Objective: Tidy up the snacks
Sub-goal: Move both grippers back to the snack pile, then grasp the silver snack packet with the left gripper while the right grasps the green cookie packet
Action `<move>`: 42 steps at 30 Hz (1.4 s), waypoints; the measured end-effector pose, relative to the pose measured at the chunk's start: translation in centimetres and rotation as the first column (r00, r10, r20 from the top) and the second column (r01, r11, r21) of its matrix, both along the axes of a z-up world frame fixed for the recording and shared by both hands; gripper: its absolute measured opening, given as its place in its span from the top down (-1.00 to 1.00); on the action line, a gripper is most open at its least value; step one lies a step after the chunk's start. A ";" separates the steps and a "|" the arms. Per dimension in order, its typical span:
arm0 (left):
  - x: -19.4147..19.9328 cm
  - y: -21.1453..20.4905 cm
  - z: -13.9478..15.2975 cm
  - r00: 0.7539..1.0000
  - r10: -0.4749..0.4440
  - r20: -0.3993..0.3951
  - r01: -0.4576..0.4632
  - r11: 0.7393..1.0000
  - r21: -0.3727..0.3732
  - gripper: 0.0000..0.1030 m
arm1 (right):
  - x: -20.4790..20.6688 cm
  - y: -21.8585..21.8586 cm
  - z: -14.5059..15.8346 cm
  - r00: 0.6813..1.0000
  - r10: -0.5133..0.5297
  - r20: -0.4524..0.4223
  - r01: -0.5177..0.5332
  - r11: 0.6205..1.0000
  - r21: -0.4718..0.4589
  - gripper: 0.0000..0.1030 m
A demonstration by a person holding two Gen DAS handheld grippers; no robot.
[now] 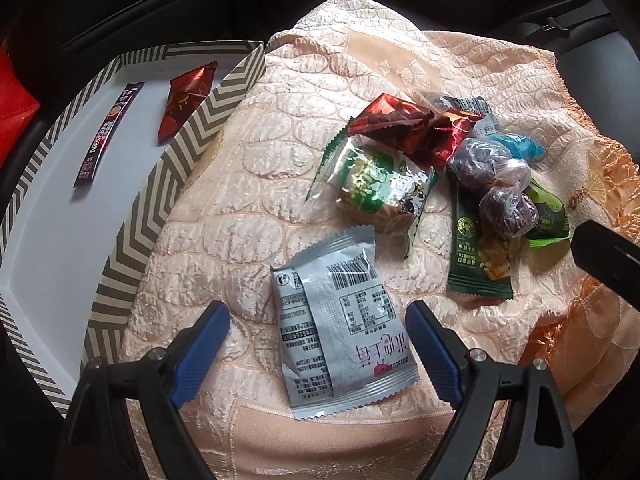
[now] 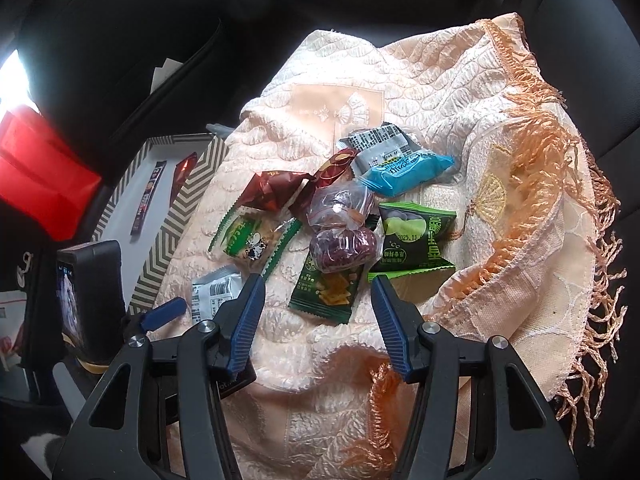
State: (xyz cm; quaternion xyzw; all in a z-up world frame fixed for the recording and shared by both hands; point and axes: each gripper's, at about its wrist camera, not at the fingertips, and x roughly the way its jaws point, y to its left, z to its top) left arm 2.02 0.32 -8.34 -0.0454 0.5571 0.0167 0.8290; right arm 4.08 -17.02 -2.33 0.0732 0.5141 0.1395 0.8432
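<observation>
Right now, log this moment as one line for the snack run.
left tool: open, straddling grey packet | right tool: open, over dark green packet | box: coffee stick, red candy | pile unsorted

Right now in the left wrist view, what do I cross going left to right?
Nescafe stick → red packet, both in the striped box → silver packet between the left gripper fingers → dark green cracker packet.

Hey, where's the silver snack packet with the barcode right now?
The silver packet lies on the peach cloth between the open left tongs, right of the chevron-patterned tray.
</observation>
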 end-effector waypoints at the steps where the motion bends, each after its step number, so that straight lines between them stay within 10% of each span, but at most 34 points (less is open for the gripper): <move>1: -0.1 0.0 0.1 1.000 -0.002 0.007 0.002 1.000 -0.001 -0.71 | 0.0 0.0 0.0 1.000 0.000 0.000 0.000 1.000 -0.001 -0.07; 5: -0.7 0.3 0.6 0.999 -0.014 0.042 0.013 0.999 0.037 -0.17 | 0.3 0.2 -0.3 1.000 0.006 -0.011 -0.006 1.000 -0.004 -0.07; 33: -1.8 3.8 1.4 0.999 0.008 0.050 -0.008 1.000 0.003 -0.13 | 8.1 12.4 -5.9 0.833 0.536 -0.140 -0.553 0.795 -0.250 -0.46; 37: -1.8 3.8 1.3 0.999 0.009 0.050 -0.009 1.000 0.007 -0.13 | 7.4 12.3 -5.9 0.843 0.525 -0.118 -0.537 0.802 -0.264 -0.05; 42: -2.1 3.7 2.2 0.996 0.003 0.084 -0.006 1.000 0.028 -0.13 | 5.8 10.8 -5.1 0.887 0.454 -0.086 -0.460 0.852 -0.251 0.03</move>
